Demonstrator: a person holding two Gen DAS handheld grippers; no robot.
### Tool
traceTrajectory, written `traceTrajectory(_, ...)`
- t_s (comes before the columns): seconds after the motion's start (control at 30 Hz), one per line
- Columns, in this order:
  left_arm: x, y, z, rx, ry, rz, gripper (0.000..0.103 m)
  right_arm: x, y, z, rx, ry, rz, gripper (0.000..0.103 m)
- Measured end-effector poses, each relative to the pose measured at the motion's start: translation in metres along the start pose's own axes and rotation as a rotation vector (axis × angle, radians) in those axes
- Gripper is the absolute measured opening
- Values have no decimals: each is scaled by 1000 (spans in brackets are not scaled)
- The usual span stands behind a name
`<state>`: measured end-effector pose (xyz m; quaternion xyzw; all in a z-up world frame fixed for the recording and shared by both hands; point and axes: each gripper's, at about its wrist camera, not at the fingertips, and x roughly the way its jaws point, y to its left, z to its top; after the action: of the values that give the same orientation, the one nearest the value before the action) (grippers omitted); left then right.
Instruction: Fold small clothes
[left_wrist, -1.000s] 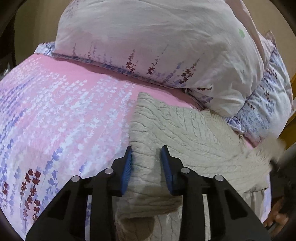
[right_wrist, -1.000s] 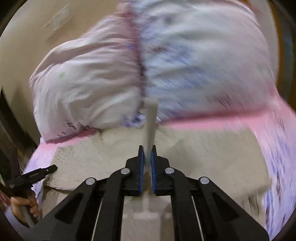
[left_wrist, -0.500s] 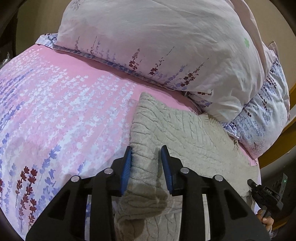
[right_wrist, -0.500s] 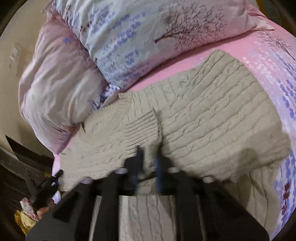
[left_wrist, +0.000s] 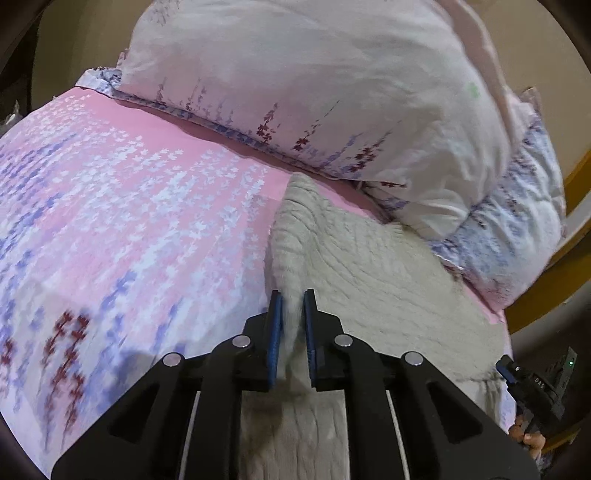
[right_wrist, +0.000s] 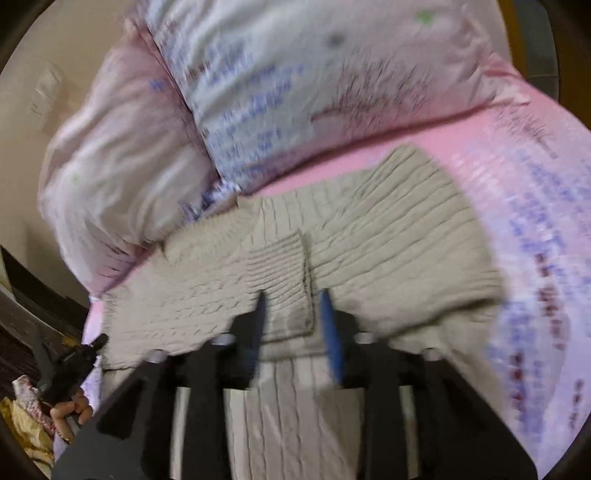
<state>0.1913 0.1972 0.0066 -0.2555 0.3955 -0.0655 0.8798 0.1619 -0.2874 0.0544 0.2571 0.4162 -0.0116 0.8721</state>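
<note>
Sweater (left_wrist: 373, 266), beige cable knit: we record it lying flat on the bed (left_wrist: 122, 206), partly folded, its far edge close up against the pillows. In the right wrist view the same sweater (right_wrist: 388, 236) shows a ribbed cuff (right_wrist: 284, 258) folded over onto the body panel, pointing toward the camera.

Left tool (left_wrist: 291, 332): we note its blue pads nearly together, pinching a raised fold at the sweater's left edge; the knit stands up between the pads and is pulled into a ridge. Left tool as seen from the right wrist (right_wrist: 79, 363): a dark shape at the sweater's near-left corner with the person's hand (right_wrist: 68, 410) below it; its grip is not readable from there.

Right tool (right_wrist: 293, 325): we note its pads set apart with a clear gap, nothing clamped; the ribbed cuff lies between and below them. This view is motion-blurred, so whether the pads touch the knit we cannot tell. Right tool from the left wrist (left_wrist: 532, 380): only a dark body at the sweater's right edge.

Pillows: one pale floral pillow (left_wrist: 332, 92) stacked on a blue-patterned pillow (left_wrist: 517, 229), both at the head of the bed. Bedsheet pink with white, violet and dark red sprigs.
</note>
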Motion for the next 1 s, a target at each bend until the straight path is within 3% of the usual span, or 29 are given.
traceTrajectory(0.07, -23, 4, -12, -5, -8, -38, 18, -29, -17, -7, 7, -41, 14, 54)
traceTrajectory(0.13, -41, 8, -25, -3, -5, -59, 33, -55, -41, -20, 12, -48, 15, 54)
traceTrajectory(0.33, -92, 27, -85, 9, 24, -91, 35, -88, -108, -54, 102, 13, 6, 53)
traceTrajectory(0.4, -97, 31, -102, -11, 44, -109, 35, -91, -121, -68, 122, 41, 45, 51)
traceTrajectory(0.8, -125, 6, -188, 6, 80, -263, 35, -100, -111, -130, 114, 200, 334, 28)
traceTrajectory(1.0, -136, 3, -213, -15, 80, -319, 35, -113, -97, -156, 46, 252, 381, 26)
